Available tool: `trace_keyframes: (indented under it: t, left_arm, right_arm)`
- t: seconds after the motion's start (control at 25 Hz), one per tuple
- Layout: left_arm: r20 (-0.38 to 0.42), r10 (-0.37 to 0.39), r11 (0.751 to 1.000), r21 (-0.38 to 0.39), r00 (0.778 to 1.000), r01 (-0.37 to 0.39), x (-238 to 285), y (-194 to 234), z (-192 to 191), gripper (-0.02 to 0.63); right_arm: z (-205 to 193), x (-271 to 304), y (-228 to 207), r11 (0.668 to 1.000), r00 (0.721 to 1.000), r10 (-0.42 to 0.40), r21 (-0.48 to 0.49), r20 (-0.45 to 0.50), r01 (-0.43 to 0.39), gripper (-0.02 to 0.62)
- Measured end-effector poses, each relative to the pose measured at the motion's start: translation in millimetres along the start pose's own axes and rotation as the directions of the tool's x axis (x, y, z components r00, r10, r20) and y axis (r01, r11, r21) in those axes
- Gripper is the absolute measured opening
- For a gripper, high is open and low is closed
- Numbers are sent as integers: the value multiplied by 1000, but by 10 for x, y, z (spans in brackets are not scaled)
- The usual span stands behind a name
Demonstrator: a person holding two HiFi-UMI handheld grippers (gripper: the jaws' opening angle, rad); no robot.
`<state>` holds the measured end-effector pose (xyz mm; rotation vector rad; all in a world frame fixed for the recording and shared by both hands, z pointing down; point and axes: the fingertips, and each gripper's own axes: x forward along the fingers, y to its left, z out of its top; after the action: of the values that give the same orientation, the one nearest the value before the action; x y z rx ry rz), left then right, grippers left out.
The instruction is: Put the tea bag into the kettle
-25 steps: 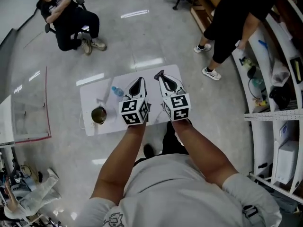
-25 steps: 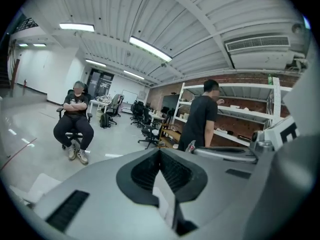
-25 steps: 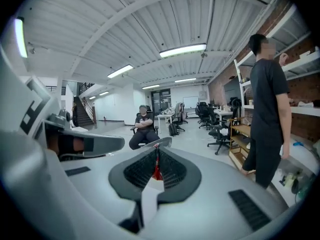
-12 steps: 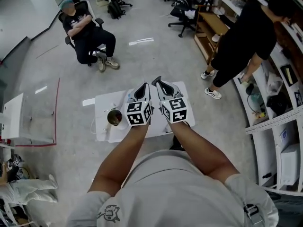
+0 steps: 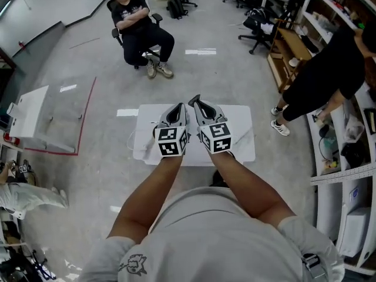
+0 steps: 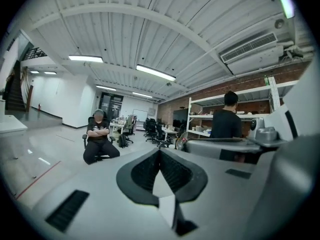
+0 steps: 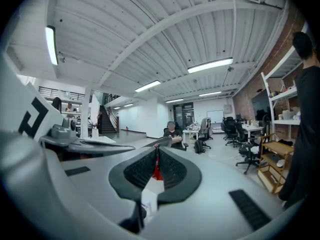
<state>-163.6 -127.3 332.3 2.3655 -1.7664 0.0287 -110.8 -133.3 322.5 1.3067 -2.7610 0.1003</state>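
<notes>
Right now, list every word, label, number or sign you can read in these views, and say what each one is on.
No text can be read in any view.
Left marker cube on the left tongs: square pattern only, no letters.
Right marker cube on the right tongs: square pattern only, no letters.
Red tag pinched in the right tongs: no legible print.
Shirt print on the wearer: too small.
Seated person's shirt: too blurred.

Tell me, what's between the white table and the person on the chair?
Only bare grey floor, between the white table and the seated person; the head view shows it.
</notes>
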Motion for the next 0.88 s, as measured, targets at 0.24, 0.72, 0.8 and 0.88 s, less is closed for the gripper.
trace_keyframes:
  t: [0.24,0.72,0.8,0.88]
  left_arm:
    - [-27,153,987,-52,988,-154,-334,676,-188,2]
    - [-43,357,926,-118,933,-360,-191,1225,-378,2]
    - [-43,388,910,-139,921,-390,-171,1302,-399,2]
    - [-43,420,895,-147,906,-422,-169,1389,-398,2]
  right_arm:
    - [-161,396,537,989,989,148,21,-27,-148,20]
    - [-320,969,753,927,924,375,28,-70,-374,20]
    - [-340,1058,760,914,911,405,26,-76,-404,20]
    - [-352,1140,767,903,900,428,29,-83,-428,20]
